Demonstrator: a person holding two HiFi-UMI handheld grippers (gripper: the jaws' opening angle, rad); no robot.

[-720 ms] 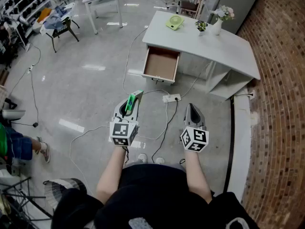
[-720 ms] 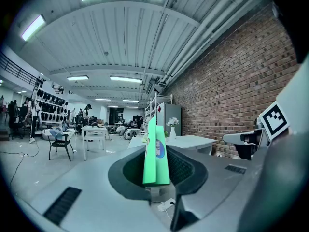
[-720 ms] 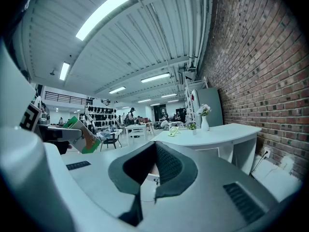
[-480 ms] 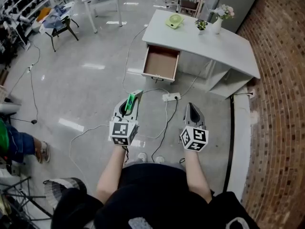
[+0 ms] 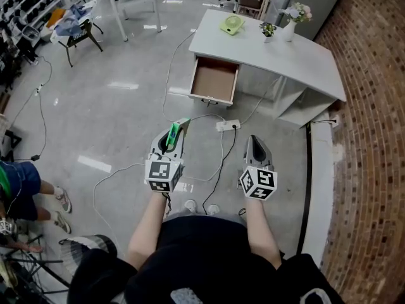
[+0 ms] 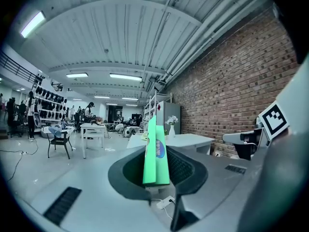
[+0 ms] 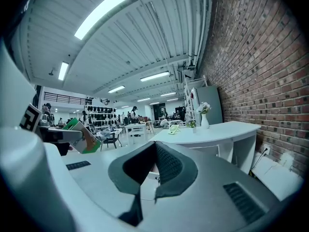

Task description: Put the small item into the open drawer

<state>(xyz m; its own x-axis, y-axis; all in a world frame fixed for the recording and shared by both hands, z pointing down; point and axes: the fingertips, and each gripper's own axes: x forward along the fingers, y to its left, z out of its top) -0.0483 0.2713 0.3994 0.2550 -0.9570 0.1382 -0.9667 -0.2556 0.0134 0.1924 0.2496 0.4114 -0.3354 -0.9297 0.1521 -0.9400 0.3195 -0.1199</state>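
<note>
grey floor (image 5: 114, 119) runs to a white desk (image 5: 297, 56) with its drawer (image 5: 214, 81) open, beside a brick wall (image 5: 373, 138). left gripper (image 5: 177, 129) clamps a slim green box (image 6: 155, 151) on edge, long axis pointing toward the desk; right gripper (image 5: 255, 144) is closed, empty.

Open drawer (image 5: 214, 81) under desk (image 5: 300, 59), ahead

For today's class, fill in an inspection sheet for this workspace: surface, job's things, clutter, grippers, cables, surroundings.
Surface: white desk, top mostly bare.
Job's things: open drawer, empty; green box not yet in it.
Clutter: pale green object, potted plant, flower vase on the desk.
Grippers: left gripper shut on the green box; right gripper fingers together, empty.
Cables: power strip and loose cables on the floor.
Surroundings: brick wall at right; person at left.
</note>
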